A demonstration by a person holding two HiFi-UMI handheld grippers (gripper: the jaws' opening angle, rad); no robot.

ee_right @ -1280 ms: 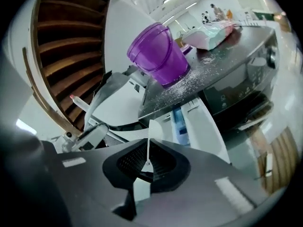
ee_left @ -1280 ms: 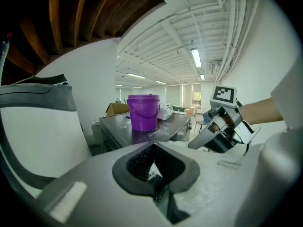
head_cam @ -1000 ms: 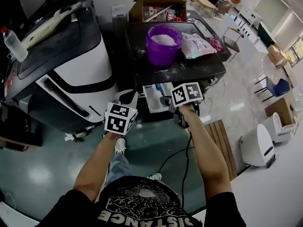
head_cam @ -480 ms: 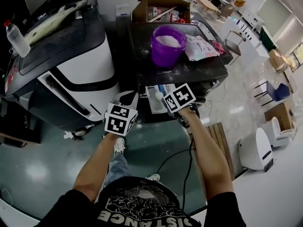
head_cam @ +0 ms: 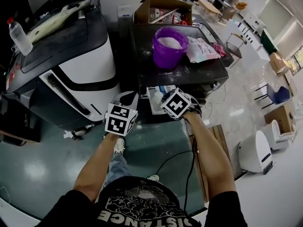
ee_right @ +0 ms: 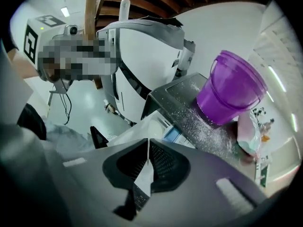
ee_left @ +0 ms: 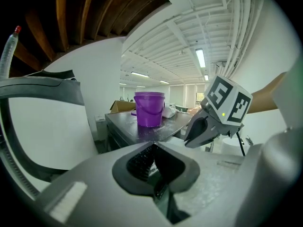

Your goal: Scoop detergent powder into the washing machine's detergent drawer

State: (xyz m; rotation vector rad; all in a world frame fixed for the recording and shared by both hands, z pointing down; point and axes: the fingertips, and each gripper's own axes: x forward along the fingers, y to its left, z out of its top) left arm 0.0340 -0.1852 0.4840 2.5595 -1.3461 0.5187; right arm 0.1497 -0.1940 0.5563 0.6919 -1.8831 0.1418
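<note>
Left gripper [ee_left: 154, 148]: jaws closed flat on each other with nothing between them. It is held low in front of the washer [head_cam: 215, 74], left of the drawer.

Right gripper [ee_right: 147, 148]: jaws pressed together too, only a thin slit between them, and nothing held. It hangs just beside the outer right corner of the drawer.

Drawer [head_cam: 154, 100]: pulled out of the washer's front, under the left part of the front edge. Its long axis runs from the machine straight toward the person, open end nearest. It is white, with a blue compartment toward the back.

Washer top: dark and dusted with spilled white powder, thickest along the front edge.

Bucket [head_cam: 169, 46]: purple, upright on the washer top, left of centre and nearer the back edge. White powder shows inside.

Bag [head_cam: 200, 48]: pale, lying flat just right of the bucket, toward the right edge.

Box [head_cam: 161, 7]: open cardboard, standing behind the washer's far edge.

Bottle [head_cam: 19, 34]: clear with a red cap, lying on the black-and-white machine [head_cam: 71, 65] to the washer's left.
</note>
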